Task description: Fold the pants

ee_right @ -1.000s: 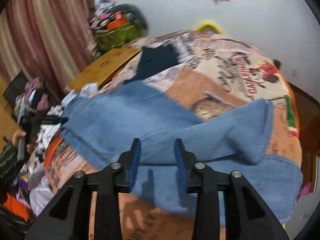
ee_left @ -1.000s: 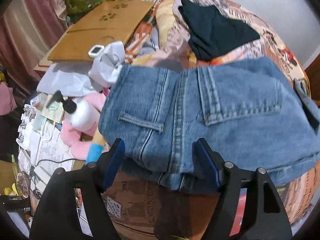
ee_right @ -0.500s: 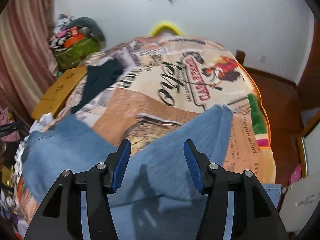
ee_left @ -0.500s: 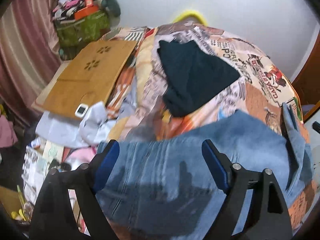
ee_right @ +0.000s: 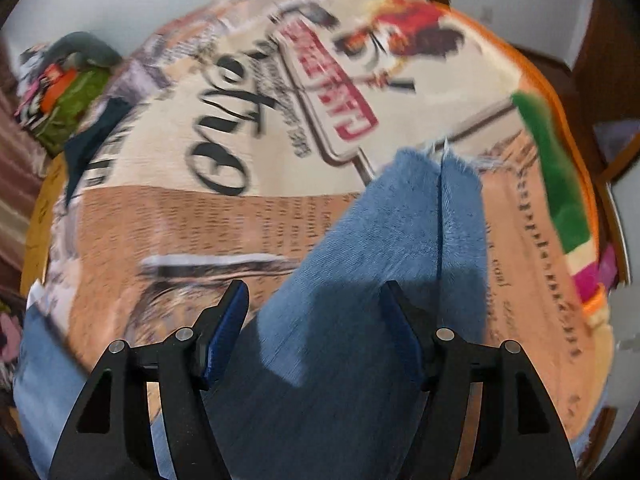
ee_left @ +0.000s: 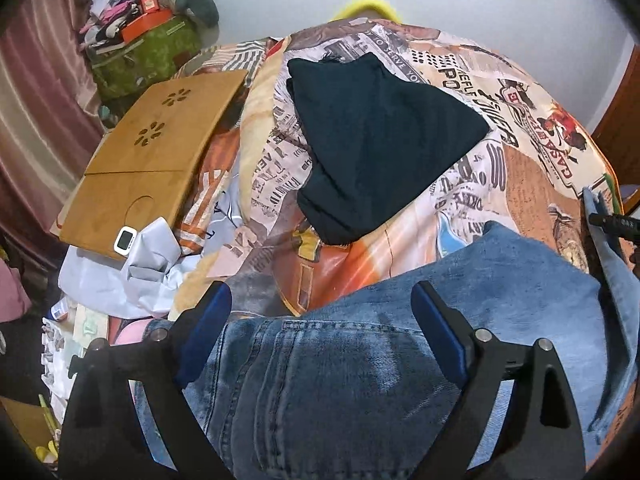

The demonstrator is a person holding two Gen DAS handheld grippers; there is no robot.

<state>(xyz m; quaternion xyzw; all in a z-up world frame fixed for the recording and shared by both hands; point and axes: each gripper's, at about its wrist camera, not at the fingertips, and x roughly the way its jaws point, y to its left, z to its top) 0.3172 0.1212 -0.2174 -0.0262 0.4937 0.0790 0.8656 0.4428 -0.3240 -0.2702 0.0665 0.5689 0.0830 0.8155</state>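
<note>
Blue denim pants lie on a bed with a printed newspaper-style cover. In the left wrist view my left gripper hovers over the waist end, jaws wide and still opening, pads clear of the cloth. The right wrist view is blurred: my right gripper hangs above the leg ends, which lie side by side with frayed hems. Its jaws are opening and press on nothing. A strip of denim and part of the other gripper show at the left view's right edge.
A folded dark garment lies further up the bed. At the left a wooden lap tray rests by white cloth and a small white timer. Cluttered green bag and curtain stand behind; wooden furniture at right.
Both grippers have let go of the denim and opened wider. The left moved up past the waistband toward the dark garment. The right swung down over the leg ends, rolling as it went.
</note>
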